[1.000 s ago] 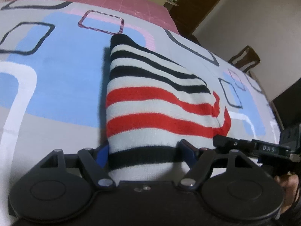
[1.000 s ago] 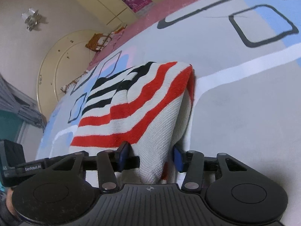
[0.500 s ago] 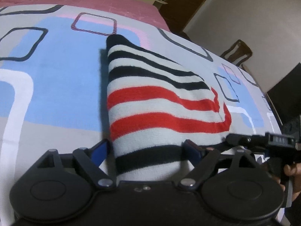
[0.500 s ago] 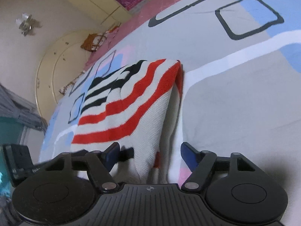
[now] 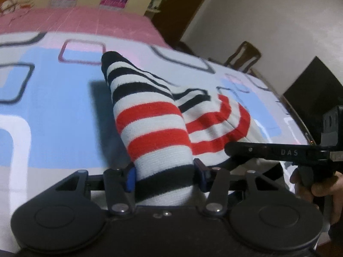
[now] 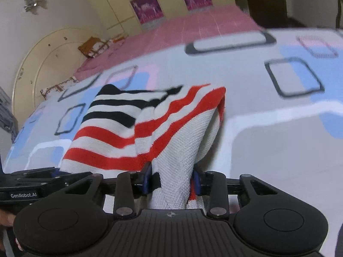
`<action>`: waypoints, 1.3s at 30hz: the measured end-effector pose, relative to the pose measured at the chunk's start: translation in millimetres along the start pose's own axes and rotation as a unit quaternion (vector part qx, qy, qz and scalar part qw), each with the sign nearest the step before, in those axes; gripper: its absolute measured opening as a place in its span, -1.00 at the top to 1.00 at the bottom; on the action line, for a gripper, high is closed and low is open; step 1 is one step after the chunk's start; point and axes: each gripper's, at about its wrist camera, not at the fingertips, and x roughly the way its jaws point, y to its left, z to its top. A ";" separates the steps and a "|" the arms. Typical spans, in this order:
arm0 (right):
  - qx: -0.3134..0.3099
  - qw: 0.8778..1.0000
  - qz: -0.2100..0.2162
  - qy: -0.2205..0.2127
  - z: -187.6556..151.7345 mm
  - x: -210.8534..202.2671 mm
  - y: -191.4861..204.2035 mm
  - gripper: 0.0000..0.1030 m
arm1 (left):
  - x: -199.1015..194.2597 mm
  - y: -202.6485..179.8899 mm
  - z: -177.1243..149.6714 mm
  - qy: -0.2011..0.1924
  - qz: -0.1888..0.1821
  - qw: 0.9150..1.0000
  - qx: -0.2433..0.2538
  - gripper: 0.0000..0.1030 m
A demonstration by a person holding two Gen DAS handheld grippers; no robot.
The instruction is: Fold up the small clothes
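Note:
A small knitted garment (image 5: 154, 128) with black, red and white stripes hangs lifted above the patterned bed sheet (image 5: 53, 98). My left gripper (image 5: 164, 176) is shut on its near black-striped edge. My right gripper (image 6: 171, 181) is shut on the white and red edge of the same garment (image 6: 150, 124). The cloth bunches and folds between the two grippers. The right gripper also shows in the left wrist view (image 5: 278, 152), close to the right of the garment.
The sheet (image 6: 278, 128) has blue, white and pink blocks with dark square outlines. A pink blanket (image 5: 85, 21) lies at the far end. A wooden chair (image 5: 244, 55) and a dark screen (image 5: 310, 94) stand beyond the bed's right edge.
Both grippers opened half a second ago and have shut again on the garment. They have lifted it and drawn closer together, so the cloth now bunches up.

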 end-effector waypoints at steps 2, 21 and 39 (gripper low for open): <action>-0.017 1.000 -0.003 -0.009 -0.5 -6.0 19.1 0.29 | -16.8 2.8 2.6 -0.010 0.000 1.000 0.011 0.01; -0.015 0.996 0.079 0.025 -43.6 87.1 189.8 0.29 | -61.9 82.5 -4.6 -0.026 0.065 0.997 -0.043 -0.06; -0.064 0.997 0.053 -0.012 -16.5 85.5 205.7 0.85 | -59.7 105.7 27.2 -0.066 0.071 0.995 0.007 0.43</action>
